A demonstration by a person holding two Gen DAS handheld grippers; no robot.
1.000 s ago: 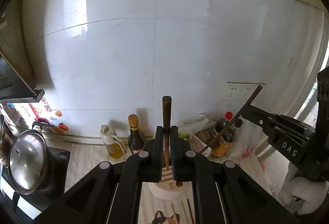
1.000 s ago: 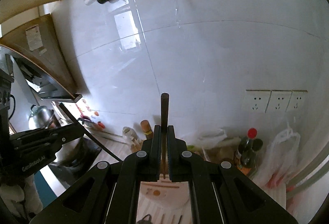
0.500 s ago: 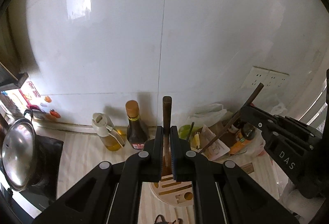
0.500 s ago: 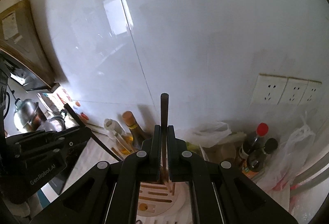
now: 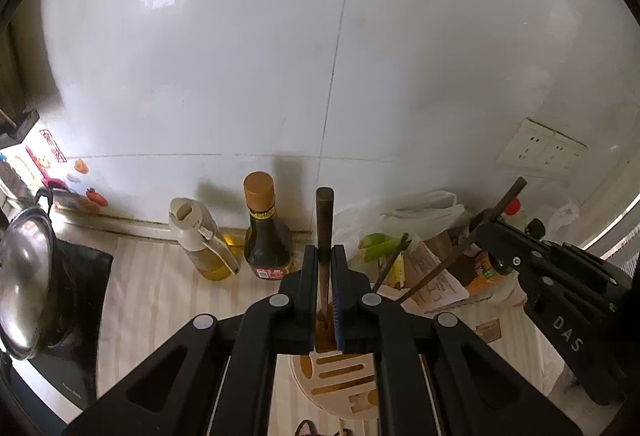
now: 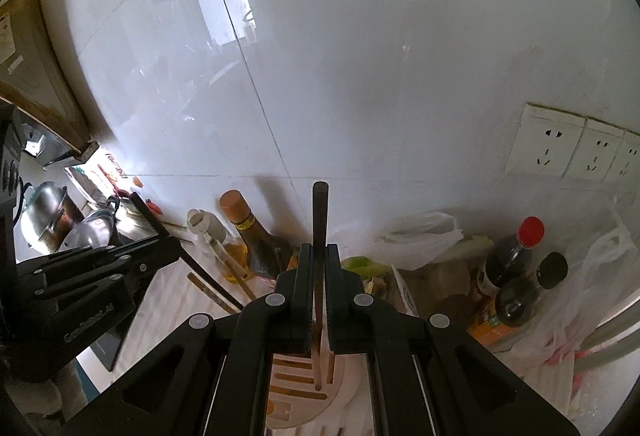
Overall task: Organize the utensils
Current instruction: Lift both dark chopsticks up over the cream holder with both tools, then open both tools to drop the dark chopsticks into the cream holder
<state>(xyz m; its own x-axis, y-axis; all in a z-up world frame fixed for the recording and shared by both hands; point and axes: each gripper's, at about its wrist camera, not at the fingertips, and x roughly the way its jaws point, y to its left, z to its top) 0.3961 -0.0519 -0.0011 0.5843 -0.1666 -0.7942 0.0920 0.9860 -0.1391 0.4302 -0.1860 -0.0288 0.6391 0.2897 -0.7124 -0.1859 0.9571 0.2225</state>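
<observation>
My left gripper (image 5: 324, 260) is shut on a dark brown chopstick (image 5: 324, 220) held upright, its lower end over the round cream slotted utensil holder (image 5: 340, 384). My right gripper (image 6: 319, 260) is shut on a second dark chopstick (image 6: 320, 211), whose pale tip goes down into a slot of the holder (image 6: 304, 392). Each gripper shows in the other's view: the right one (image 5: 500, 236) with its chopstick slanting, the left one (image 6: 160, 248) likewise.
A soy sauce bottle (image 5: 262, 232) and an oil dispenser (image 5: 200, 240) stand against the white tiled wall. A steel pot (image 5: 24, 276) sits at left. Bags, sauce bottles (image 6: 516, 272) and paper clutter the right. Wall sockets (image 6: 580, 143) are above them.
Both grippers have moved down and forward toward the counter with their chopsticks. The holder now shows larger beneath them, and the right chopstick's tip has entered a slot.
</observation>
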